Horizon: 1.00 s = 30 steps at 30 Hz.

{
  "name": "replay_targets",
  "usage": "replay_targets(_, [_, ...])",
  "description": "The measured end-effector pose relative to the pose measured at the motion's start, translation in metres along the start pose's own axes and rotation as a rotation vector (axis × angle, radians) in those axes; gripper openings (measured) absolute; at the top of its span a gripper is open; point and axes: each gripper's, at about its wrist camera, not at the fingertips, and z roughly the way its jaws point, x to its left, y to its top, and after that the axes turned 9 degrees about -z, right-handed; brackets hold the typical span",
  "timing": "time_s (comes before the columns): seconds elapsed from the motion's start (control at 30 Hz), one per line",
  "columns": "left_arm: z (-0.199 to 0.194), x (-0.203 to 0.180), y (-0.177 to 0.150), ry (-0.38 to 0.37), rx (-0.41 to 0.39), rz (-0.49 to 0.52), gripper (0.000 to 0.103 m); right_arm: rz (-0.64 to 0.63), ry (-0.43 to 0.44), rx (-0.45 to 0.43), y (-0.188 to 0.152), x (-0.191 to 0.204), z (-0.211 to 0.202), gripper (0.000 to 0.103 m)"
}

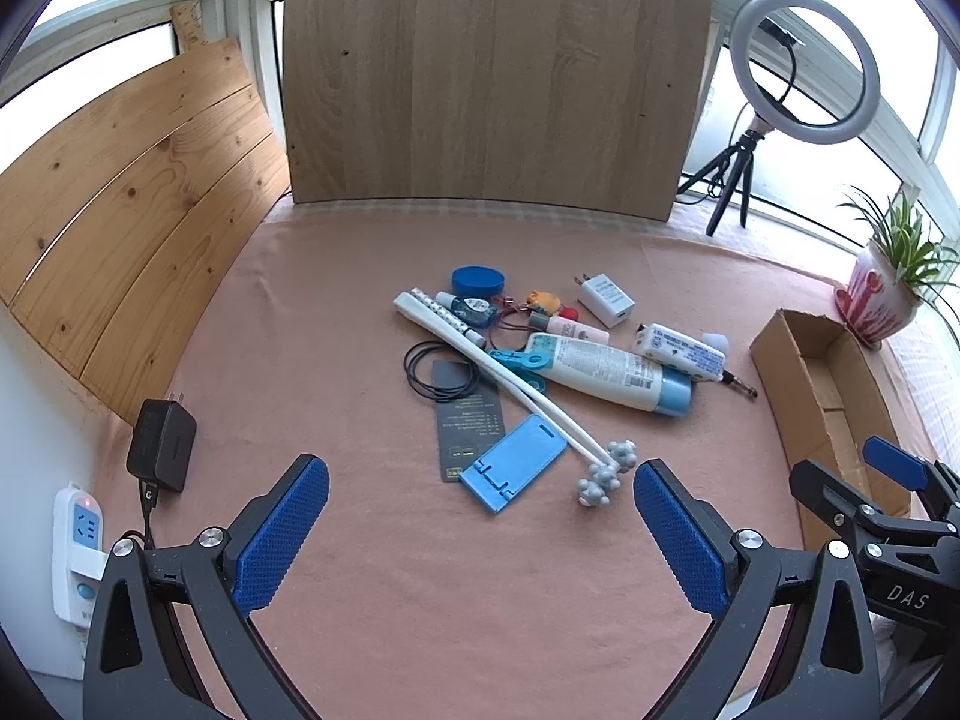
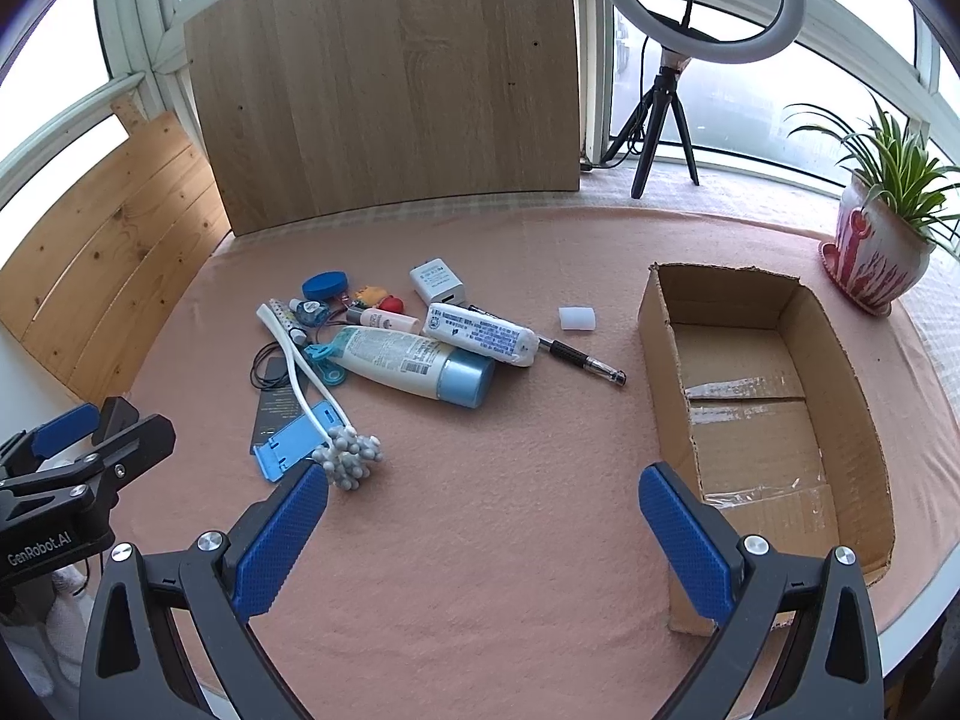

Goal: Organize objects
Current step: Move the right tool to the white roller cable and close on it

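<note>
A heap of small items lies mid-table on the pink cloth: a white bottle with a blue cap (image 1: 606, 372) (image 2: 414, 363), a white tube (image 1: 681, 351) (image 2: 480, 333), a white charger (image 1: 606, 299) (image 2: 437, 283), a blue phone stand (image 1: 513, 462) (image 2: 291, 441), a white massager with grey balls (image 1: 606, 471) (image 2: 351, 450), a black pen (image 2: 585, 360) and a blue round lid (image 1: 477, 281) (image 2: 324, 287). An empty cardboard box (image 1: 831, 402) (image 2: 756, 408) stands to the right. My left gripper (image 1: 480, 498) is open, short of the heap. My right gripper (image 2: 483, 504) is open too, left of the box.
A black power adapter (image 1: 162, 447) and a white power strip (image 1: 75, 552) sit at the left edge. Wooden boards (image 1: 498, 72) lean at the back. A ring light on a tripod (image 2: 696, 6) and a potted plant (image 2: 879, 240) stand back right. A small white cap (image 2: 577, 319) lies apart.
</note>
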Motion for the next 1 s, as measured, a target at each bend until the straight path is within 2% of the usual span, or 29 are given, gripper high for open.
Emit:
replay_targets(0.33, [0.016,0.035,0.012,0.038,0.011,-0.063,0.103,-0.069,0.014,-0.004,0.011,0.002,0.012,0.102])
replay_targets(0.4, [0.021,0.039,0.013,0.053,0.009,-0.06,0.103,-0.067,0.041,0.006,0.014,0.001,0.017,0.102])
replay_targets(0.7, [0.042,0.053,0.013,0.054,0.057,-0.082,0.097,-0.056,0.139,0.077,0.02,0.001,0.045,0.084])
replay_targets(0.77, [0.044,0.056,0.013,0.058,0.06,-0.09,0.097,-0.059,0.169,0.091,0.023,0.004,0.051,0.076])
replay_targets(1.0, [0.042,0.07,0.015,0.074,0.057,-0.117,0.097,-0.03,0.28,0.177,0.035,0.022,0.088,0.056])
